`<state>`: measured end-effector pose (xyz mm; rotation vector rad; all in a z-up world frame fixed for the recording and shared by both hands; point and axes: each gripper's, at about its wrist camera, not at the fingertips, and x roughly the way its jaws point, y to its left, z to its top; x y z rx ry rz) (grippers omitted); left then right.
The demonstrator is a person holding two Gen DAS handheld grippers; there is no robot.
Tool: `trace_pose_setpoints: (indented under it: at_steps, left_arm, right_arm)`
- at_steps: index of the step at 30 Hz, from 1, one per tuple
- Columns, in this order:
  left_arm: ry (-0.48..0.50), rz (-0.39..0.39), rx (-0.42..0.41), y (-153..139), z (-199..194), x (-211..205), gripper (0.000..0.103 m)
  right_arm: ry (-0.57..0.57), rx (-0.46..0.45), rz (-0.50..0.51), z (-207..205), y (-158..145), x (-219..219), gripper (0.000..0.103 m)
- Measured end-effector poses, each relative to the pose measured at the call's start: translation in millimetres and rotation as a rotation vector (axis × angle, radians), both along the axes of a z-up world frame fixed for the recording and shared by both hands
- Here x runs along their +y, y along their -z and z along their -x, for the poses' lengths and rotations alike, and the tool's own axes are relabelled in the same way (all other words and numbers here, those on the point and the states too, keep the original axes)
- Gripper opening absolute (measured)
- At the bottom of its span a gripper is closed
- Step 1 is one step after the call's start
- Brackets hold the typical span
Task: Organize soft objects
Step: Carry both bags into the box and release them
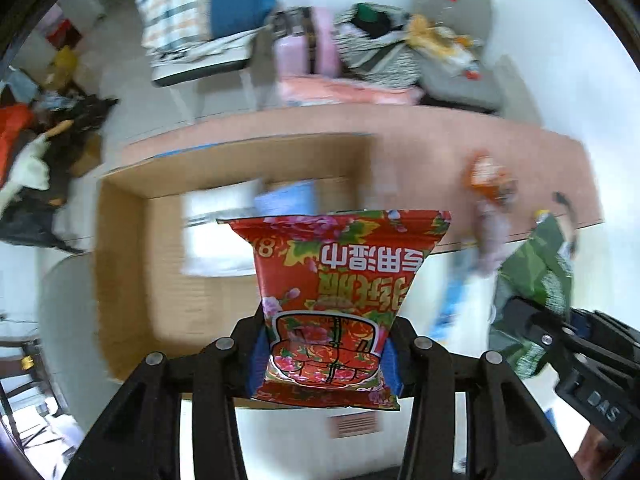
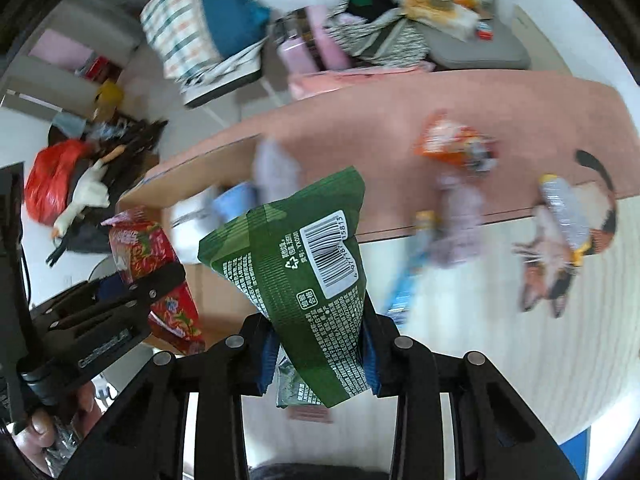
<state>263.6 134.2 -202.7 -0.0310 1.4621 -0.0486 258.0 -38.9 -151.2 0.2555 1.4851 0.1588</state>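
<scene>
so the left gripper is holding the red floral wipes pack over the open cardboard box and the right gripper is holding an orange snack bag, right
Not quite. The left gripper does hold the red floral wipes pack above the open cardboard box. But the right gripper is shut on a green plastic pack with a barcode label, as the right wrist view shows. The orange snack bag lies on the pink mat.

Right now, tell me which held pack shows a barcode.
The green pack in the right gripper; the left gripper's red floral pack shows none.
</scene>
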Motion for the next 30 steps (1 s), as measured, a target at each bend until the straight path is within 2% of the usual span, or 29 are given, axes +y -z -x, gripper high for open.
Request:
trace_pose_setpoints:
  at_steps: [5, 9, 11, 14, 19, 26, 27, 28, 29, 30]
  left_arm:
    - [-0.058, -0.077, 0.066, 28.0, -9.4, 83.0, 0.042]
    - [-0.108, -0.075, 0.126, 54.1, -32.4, 129.2, 0.042]
    - [-0.116, -0.066, 0.156, 69.9, -45.8, 144.0, 0.042]
    - [-0.107, -0.069, 0.192, 91.7, -61.9, 150.3, 0.042]
    - [-0.071, -0.079, 0.252, 120.9, -77.9, 148.6, 0.042]
    - [-0.096, -0.029, 0.318, 140.6, -87.5, 152.6, 0.045]
    - [-0.106, -0.007, 0.324, 139.0, -87.6, 154.6, 0.046]
    - [-0.117, 0.008, 0.324, 136.4, -87.6, 157.1, 0.047]
    - [-0.127, 0.011, 0.32, 133.0, -87.8, 159.4, 0.048]
    - [-0.132, 0.018, 0.311, 127.4, -87.3, 161.0, 0.051]
  right_arm:
    - [-0.04, 0.03, 0.017, 4.2, 29.5, 85.6, 0.036]
    - [-0.039, 0.087, 0.043, 5.5, 62.4, 127.6, 0.036]
    - [-0.029, 0.116, 0.056, 4.0, 81.4, 133.9, 0.036]
    - [-0.005, 0.16, 0.073, 4.3, 107.4, 145.2, 0.036]
    - [-0.009, 0.189, 0.104, 8.4, 133.8, 158.2, 0.036]
    - [-0.009, 0.233, 0.155, 5.8, 159.4, 170.1, 0.038]
    - [-0.008, 0.243, 0.155, 1.6, 162.6, 170.6, 0.04]
    - [-0.006, 0.249, 0.146, 0.8, 163.7, 171.8, 0.047]
    - [-0.001, 0.247, 0.134, 1.3, 162.6, 172.5, 0.061]
    - [0.004, 0.24, 0.126, 2.5, 159.2, 173.2, 0.066]
